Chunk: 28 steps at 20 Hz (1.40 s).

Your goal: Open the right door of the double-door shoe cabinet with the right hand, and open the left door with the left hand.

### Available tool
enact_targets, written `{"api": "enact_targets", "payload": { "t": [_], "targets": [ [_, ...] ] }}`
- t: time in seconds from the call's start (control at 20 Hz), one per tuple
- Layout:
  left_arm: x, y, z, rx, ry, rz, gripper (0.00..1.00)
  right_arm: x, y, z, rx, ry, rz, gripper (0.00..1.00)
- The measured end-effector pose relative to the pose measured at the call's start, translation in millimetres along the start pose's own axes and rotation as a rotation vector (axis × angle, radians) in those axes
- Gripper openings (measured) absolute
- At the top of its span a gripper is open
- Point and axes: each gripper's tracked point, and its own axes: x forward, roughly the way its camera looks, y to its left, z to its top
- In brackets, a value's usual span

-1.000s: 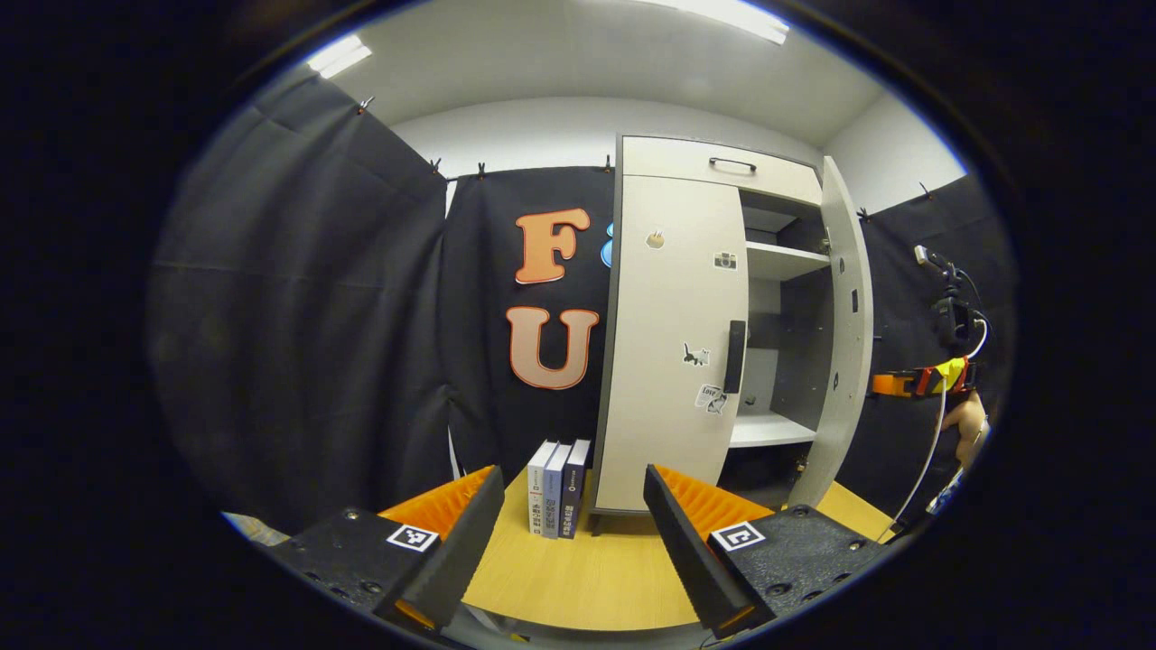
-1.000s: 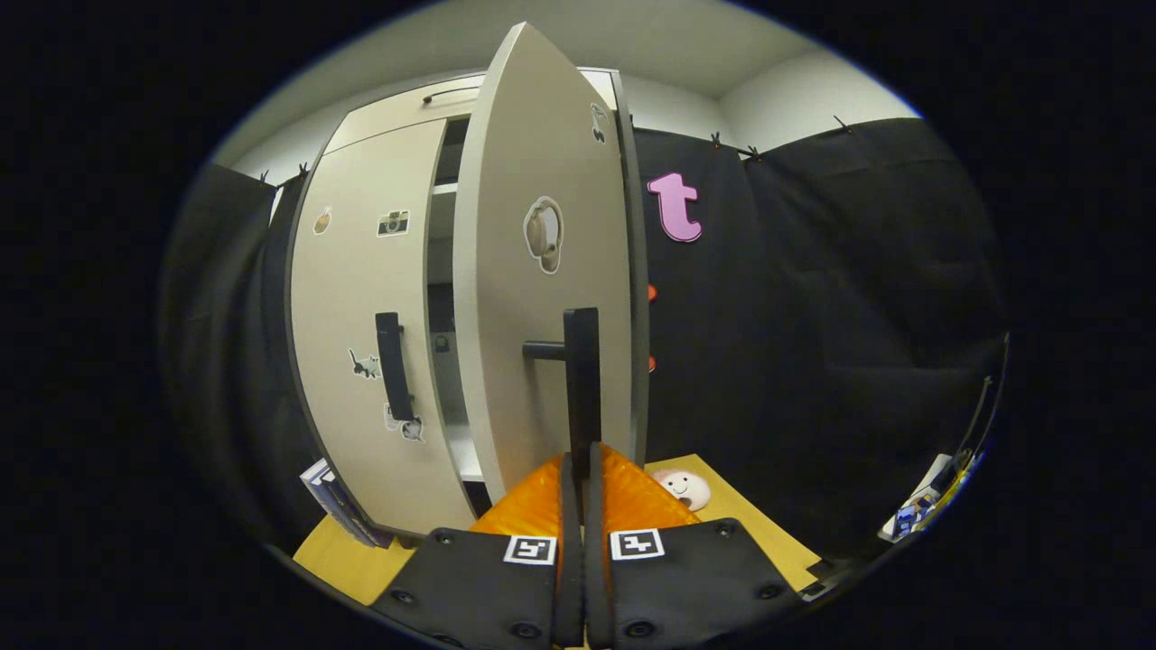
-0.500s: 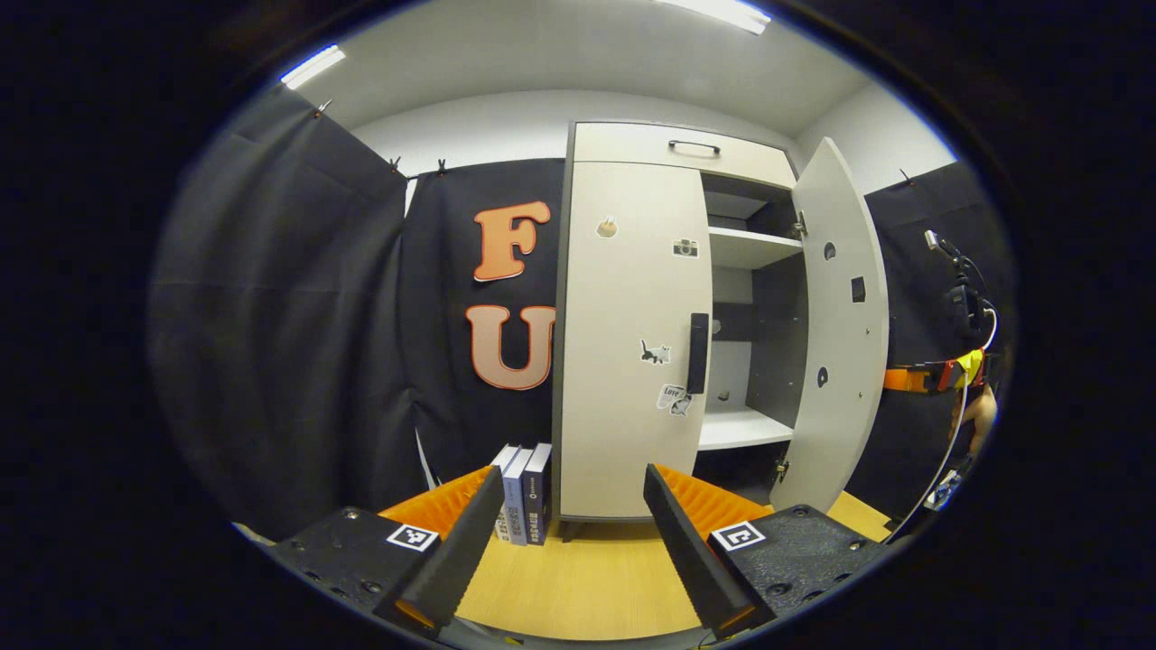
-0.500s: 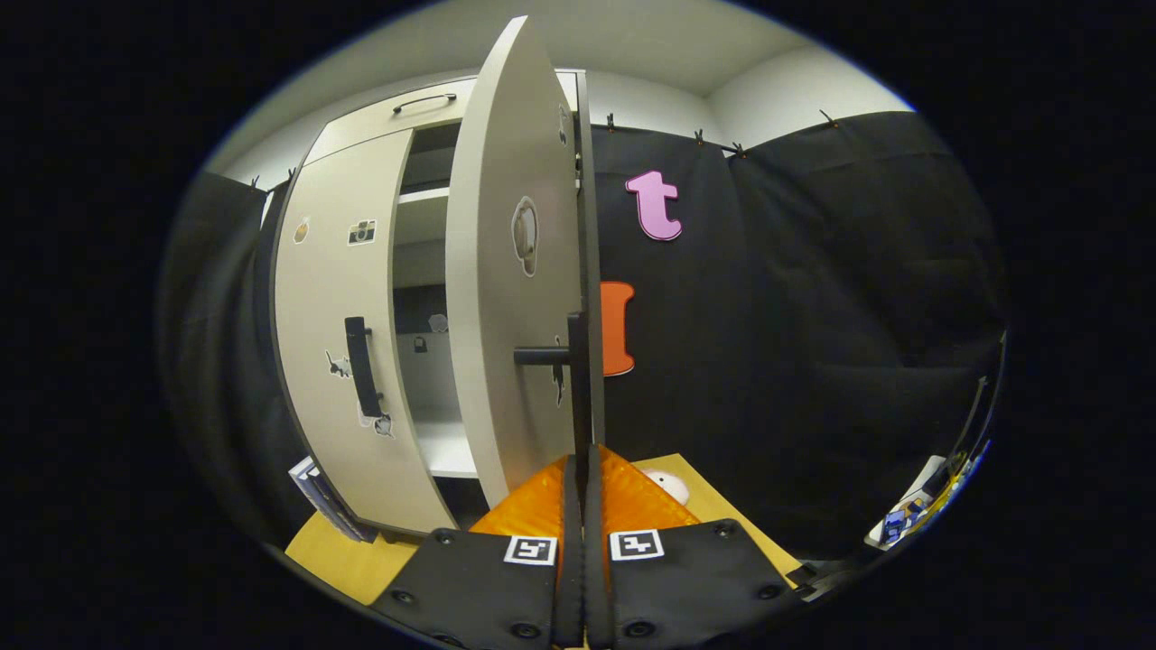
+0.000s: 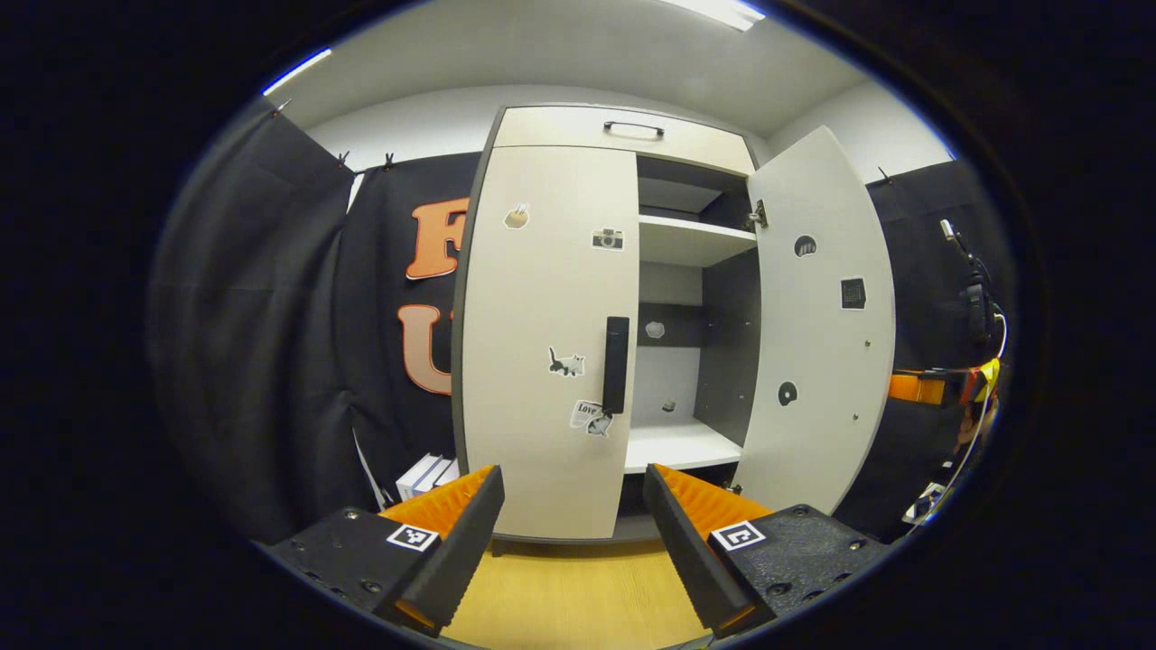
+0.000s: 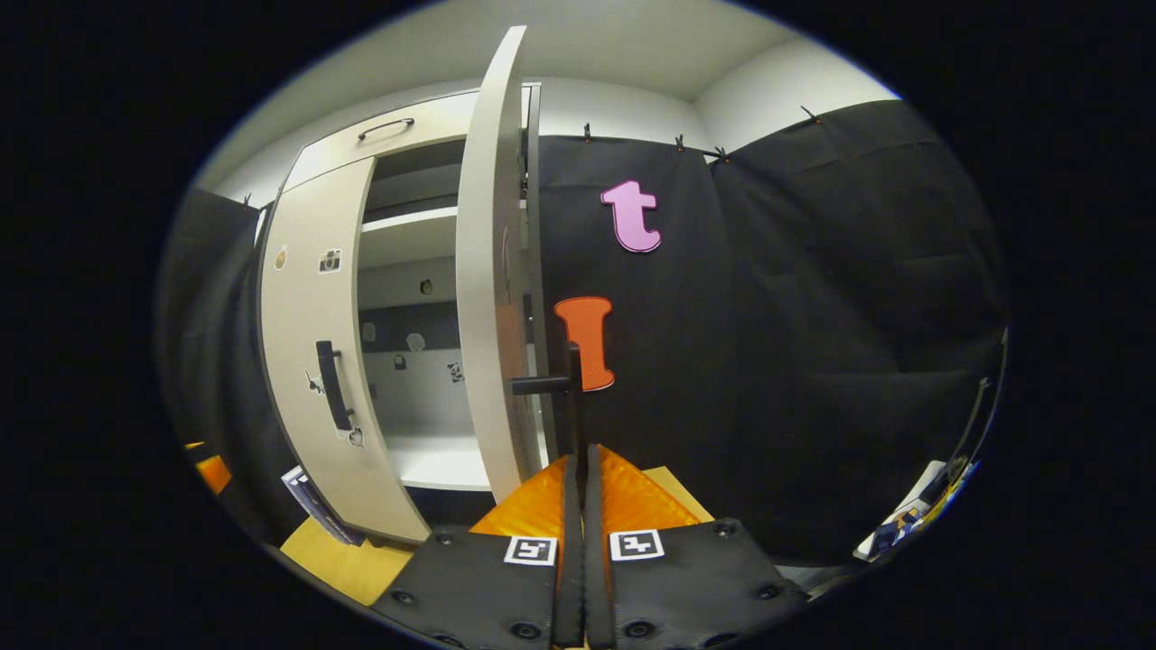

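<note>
The beige shoe cabinet (image 5: pixel 551 126) stands on a wooden tabletop. Its right door (image 5: pixel 817 334) is swung wide, baring shelves (image 5: pixel 691 239) inside; the same right door (image 6: pixel 488 271) appears edge-on in the right gripper view. My right gripper (image 6: pixel 578 456) is shut on that door's black handle (image 6: pixel 571 397). The left door (image 5: pixel 546 334) is closed, with a black handle (image 5: pixel 616 364) at its inner edge and stickers on its face. My left gripper (image 5: pixel 569 496) hangs open a short way in front of the left door's lower part, holding nothing. The left door (image 6: pixel 312 343) also shows in the right gripper view.
Books (image 5: pixel 424 474) stand against the cabinet's left side, with the books (image 6: pixel 312 501) also visible in the right gripper view. A drawer with a handle (image 5: pixel 632 128) tops the cabinet. Black cloth walls surround the booth. The wooden tabletop (image 5: pixel 569 605) runs in front.
The right door has swung further open with my right gripper on its handle. My left gripper has shifted right and closer, now facing the left door.
</note>
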Motion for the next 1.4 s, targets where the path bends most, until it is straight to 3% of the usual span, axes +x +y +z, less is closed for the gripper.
{"api": "enact_targets", "payload": {
  "t": [0.5,0.65,0.7,0.8,1.0,1.1,1.2,1.25,1.3,1.4],
  "targets": [
    [66.8,-61.6,4.0,-0.077,-0.009,-0.028,0.95,-45.6,-27.3,-16.9,0.01,0.025,0.025,0.09],
    [93.1,-63.7,8.0,-0.043,-0.016,-0.009,0.95,-54.4,-31.4,-22.9,0.007,0.029,0.047,0.08],
    [101.4,-61.8,8.8,-0.029,-0.019,0.004,0.94,-59.9,-34.3,-25.2,0.0,0.032,0.046,0.26],
    [118.2,-58.9,8.6,-0.021,-0.018,0.028,0.95,-62.8,-39.4,-28.1,-0.016,0.031,0.049,0.42],
    [152.8,-46.9,13.2,-0.006,-0.024,0.055,0.95,-65.7,-53.3,-29.5,0.003,0.02,0.03,1.0],
    [170.8,-40.5,16.3,0.004,-0.027,0.069,0.95,-65.6,-61.9,-31.1,0.022,0.023,0.012,0.94],
    [187.4,-34.0,18.7,0.037,-0.023,0.091,0.94,-64.6,-71.1,-32.4,0.03,0.025,-0.005,0.94],
    [195.9,-32.9,21.2,0.052,-0.028,0.089,0.95,-63.4,-74.4,-33.3,0.03,0.025,-0.014,1.0],
    [203.2,-32.4,22.2,0.062,-0.031,0.088,0.95,-63.1,-78.0,-36.1,0.026,0.027,-0.024,0.94],
    [218.7,-35.1,22.6,0.062,-0.019,0.082,0.95,-61.4,-84.4,-42.3,0.025,0.037,-0.042,0.94]
  ]
}}
